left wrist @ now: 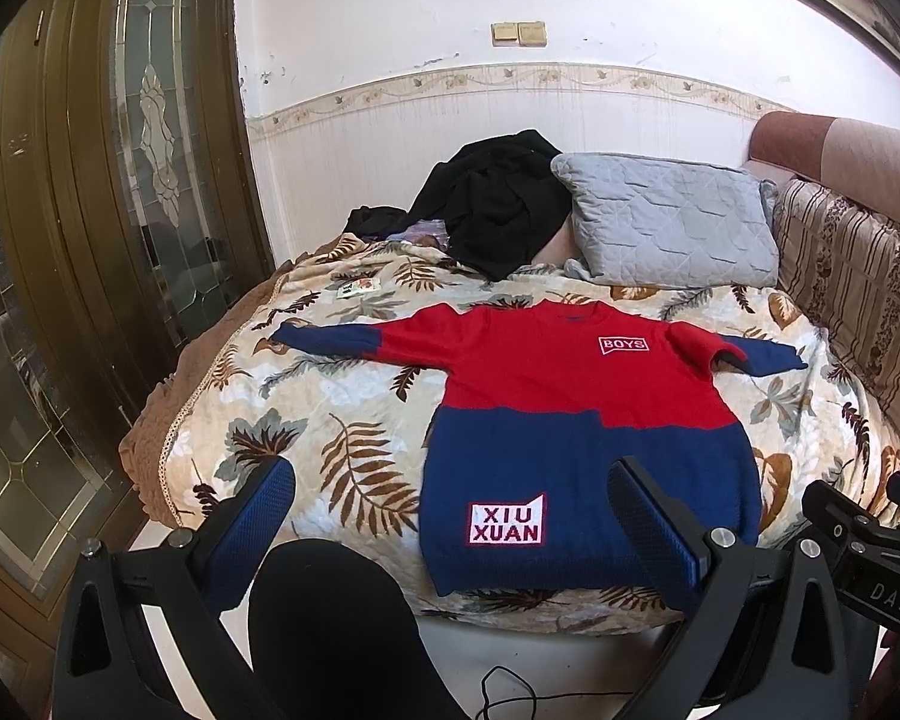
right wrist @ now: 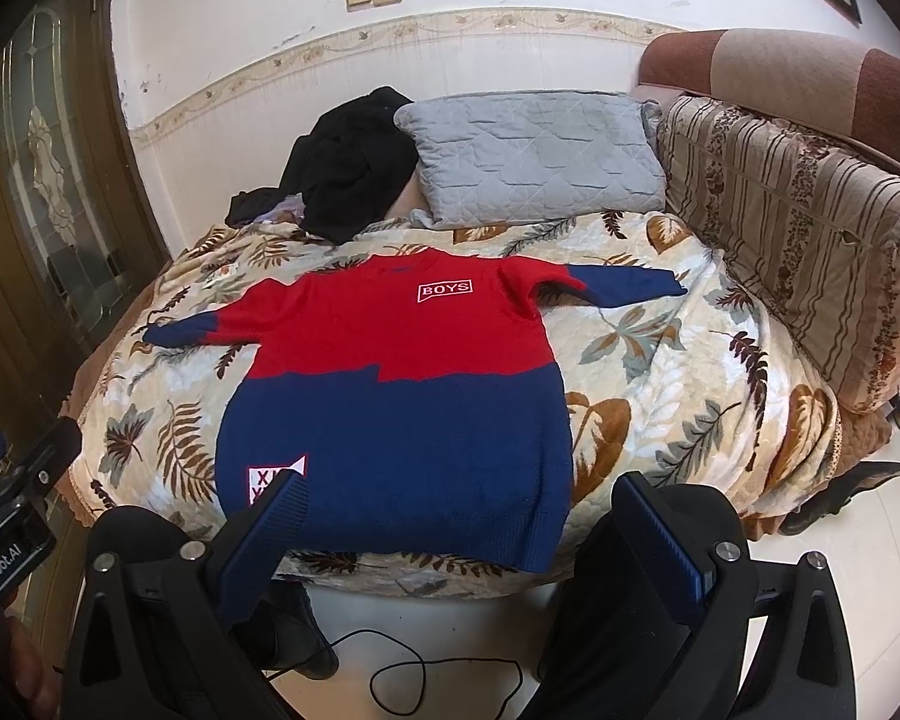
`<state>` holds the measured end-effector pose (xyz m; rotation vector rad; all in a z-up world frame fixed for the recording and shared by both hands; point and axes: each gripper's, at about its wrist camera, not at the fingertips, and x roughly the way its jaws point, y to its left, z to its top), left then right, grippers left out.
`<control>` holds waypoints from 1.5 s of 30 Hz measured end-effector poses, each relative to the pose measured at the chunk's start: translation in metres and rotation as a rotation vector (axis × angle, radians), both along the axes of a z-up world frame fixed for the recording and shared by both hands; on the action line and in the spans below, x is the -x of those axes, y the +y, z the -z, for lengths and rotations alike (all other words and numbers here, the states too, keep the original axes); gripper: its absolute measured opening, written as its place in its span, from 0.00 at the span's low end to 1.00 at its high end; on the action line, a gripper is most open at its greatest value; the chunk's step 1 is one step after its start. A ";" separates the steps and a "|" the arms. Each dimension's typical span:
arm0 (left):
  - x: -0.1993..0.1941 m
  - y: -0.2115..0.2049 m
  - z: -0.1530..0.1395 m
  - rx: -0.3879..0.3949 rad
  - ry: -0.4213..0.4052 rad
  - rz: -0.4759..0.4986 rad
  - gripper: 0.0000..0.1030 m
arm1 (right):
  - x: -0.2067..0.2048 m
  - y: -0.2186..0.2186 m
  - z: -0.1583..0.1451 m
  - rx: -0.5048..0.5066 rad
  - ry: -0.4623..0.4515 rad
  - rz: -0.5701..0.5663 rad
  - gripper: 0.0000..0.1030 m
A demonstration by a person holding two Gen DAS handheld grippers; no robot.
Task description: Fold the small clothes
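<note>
A small red and navy sweater (left wrist: 576,420) (right wrist: 390,384) lies flat and face up on the leaf-print bed cover (left wrist: 306,414) (right wrist: 678,360), both sleeves spread out sideways, hem nearest me. It carries a "BOYS" patch on the chest and an "XIU XUAN" patch near the hem. My left gripper (left wrist: 450,516) hovers open above the hem's left part, nothing between its blue-padded fingers (left wrist: 258,516). My right gripper (right wrist: 459,528) hovers open over the hem's right part, also empty. Neither touches the sweater.
A grey quilted pillow (left wrist: 672,222) (right wrist: 534,156) and a heap of black clothing (left wrist: 498,198) (right wrist: 354,162) lie at the bed's far end. A striped sofa back (right wrist: 810,228) runs along the right. A glass-panelled wooden door (left wrist: 120,192) stands left. A black cable (right wrist: 450,678) lies on the floor.
</note>
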<state>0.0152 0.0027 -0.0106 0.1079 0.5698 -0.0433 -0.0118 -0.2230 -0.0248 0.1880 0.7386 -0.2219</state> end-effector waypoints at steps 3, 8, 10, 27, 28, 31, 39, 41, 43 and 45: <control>-0.002 0.000 0.001 -0.002 0.004 0.000 1.00 | -0.001 0.000 0.001 -0.001 0.005 -0.003 1.00; -0.005 0.001 0.001 -0.003 0.014 0.002 1.00 | -0.004 -0.001 0.002 -0.004 0.015 -0.005 1.00; -0.006 0.001 0.001 -0.003 0.015 0.002 1.00 | -0.006 0.000 0.003 -0.004 0.018 -0.006 1.00; -0.009 -0.001 0.003 -0.007 0.021 0.002 1.00 | -0.012 0.001 0.006 0.000 0.028 -0.015 1.00; -0.009 -0.001 0.003 -0.008 0.022 0.001 1.00 | -0.013 0.001 0.007 0.000 0.029 -0.016 1.00; -0.009 -0.001 0.003 -0.006 0.021 0.002 1.00 | -0.017 0.001 0.007 0.002 0.033 -0.019 1.00; -0.014 -0.002 0.004 -0.008 0.021 0.002 1.00 | -0.018 0.001 0.008 0.004 0.033 -0.019 1.00; -0.015 -0.003 0.003 -0.007 0.021 0.000 1.00 | -0.018 0.001 0.008 0.004 0.032 -0.020 1.00; -0.017 -0.003 0.003 -0.007 0.022 -0.001 1.00 | -0.018 0.001 0.008 0.004 0.032 -0.021 1.00; -0.017 -0.003 0.003 -0.008 0.024 0.000 1.00 | -0.017 0.000 0.008 0.005 0.033 -0.020 1.00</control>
